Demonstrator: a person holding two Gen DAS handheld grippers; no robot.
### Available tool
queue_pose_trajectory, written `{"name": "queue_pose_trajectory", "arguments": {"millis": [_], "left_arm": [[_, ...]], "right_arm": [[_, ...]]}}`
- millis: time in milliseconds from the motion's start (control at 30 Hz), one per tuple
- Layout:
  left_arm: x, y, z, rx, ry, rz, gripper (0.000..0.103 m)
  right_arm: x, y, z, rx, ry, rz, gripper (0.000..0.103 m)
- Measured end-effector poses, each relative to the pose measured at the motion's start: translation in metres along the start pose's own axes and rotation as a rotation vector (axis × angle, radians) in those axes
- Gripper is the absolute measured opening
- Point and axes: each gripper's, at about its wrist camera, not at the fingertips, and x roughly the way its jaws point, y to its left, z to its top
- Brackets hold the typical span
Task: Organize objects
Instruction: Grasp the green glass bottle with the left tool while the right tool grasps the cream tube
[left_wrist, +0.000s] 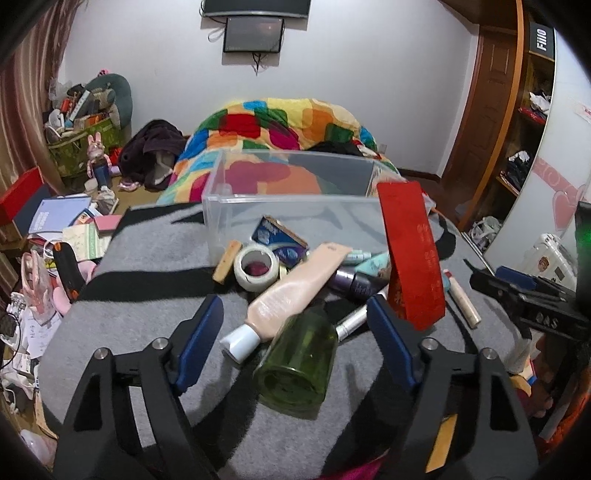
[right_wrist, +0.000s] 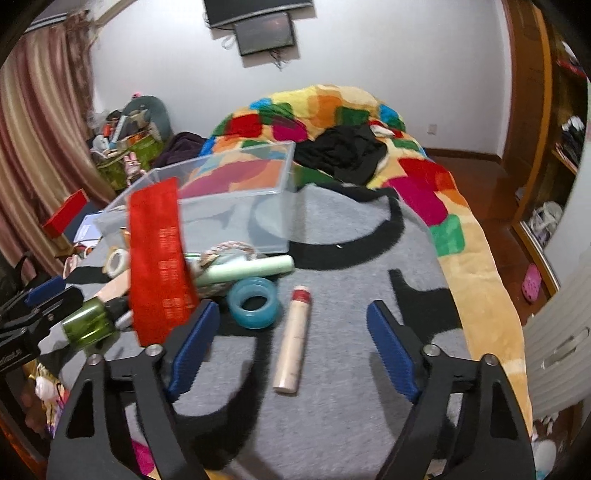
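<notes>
A heap of small objects lies on a grey blanket (left_wrist: 155, 251) before a clear plastic box (left_wrist: 295, 192). My left gripper (left_wrist: 295, 314) is open, its jaws either side of a green bottle (left_wrist: 299, 365) and a pink tube (left_wrist: 295, 291). A white tape roll (left_wrist: 255, 267), a blue packet (left_wrist: 279, 240) and an upright red box (left_wrist: 412, 254) stand beyond. My right gripper (right_wrist: 291, 321) is open above a beige tube (right_wrist: 293, 339). A blue tape ring (right_wrist: 255, 302), a green tube (right_wrist: 251, 271), the red box (right_wrist: 159, 258) and the clear box (right_wrist: 236, 199) lie ahead left.
A colourful quilt (right_wrist: 417, 177) with black clothing (right_wrist: 343, 151) covers the bed behind. Books and clutter (left_wrist: 66, 221) fill the floor at left. A wardrobe (left_wrist: 517, 110) stands at right. The other gripper shows at each view's edge (left_wrist: 532, 299).
</notes>
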Motion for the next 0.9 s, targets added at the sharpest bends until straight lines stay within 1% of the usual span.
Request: {"name": "queue_pose_trajectory", "arguments": {"millis": [133, 167, 233, 267, 300, 333, 367, 433, 500, 533, 667, 900], "left_arm": [[0.011, -0.003, -0.011, 0.017, 0.049, -0.014, 0.067], [0.014, -0.004, -0.014, 0.025, 0.064, -0.019, 0.065], [0.018, -0.008, -0.018, 0.039, 0.084, -0.03, 0.054], [0.02, -0.01, -0.02, 0.048, 0.089, -0.036, 0.05], [0.021, -0.012, -0.021, 0.056, 0.092, -0.039, 0.042], [0.022, -0.013, -0.022, 0.065, 0.094, -0.039, 0.041], [0.022, -0.016, -0.023, 0.074, 0.092, -0.035, 0.041], [0.022, -0.018, -0.024, 0.084, 0.083, -0.034, 0.041], [0.021, -0.017, -0.023, 0.08, 0.083, -0.048, 0.041], [0.02, -0.017, -0.022, 0.078, 0.083, -0.053, 0.041], [0.008, -0.013, -0.016, 0.084, 0.067, -0.053, 0.041], [-0.017, -0.004, 0.006, 0.073, 0.01, -0.072, 0.041]], "right_arm": [[0.015, -0.006, -0.003, 0.01, 0.05, -0.003, 0.06], [0.019, -0.006, -0.005, 0.008, 0.065, -0.001, 0.058], [0.026, -0.005, -0.006, 0.003, 0.087, 0.005, 0.05], [0.03, -0.005, -0.008, -0.002, 0.099, 0.009, 0.047], [0.032, -0.004, -0.009, -0.007, 0.107, 0.01, 0.04], [0.035, -0.003, -0.01, -0.014, 0.114, 0.007, 0.036], [0.036, -0.002, -0.011, -0.024, 0.112, -0.004, 0.033], [0.034, 0.0, -0.012, -0.045, 0.105, -0.013, 0.021], [0.034, 0.0, -0.012, -0.05, 0.106, -0.003, 0.015], [0.033, 0.001, -0.012, -0.053, 0.104, -0.005, 0.014], [0.027, 0.0, -0.011, -0.06, 0.085, -0.01, 0.014], [0.007, 0.001, 0.001, -0.052, 0.025, 0.009, 0.014]]}}
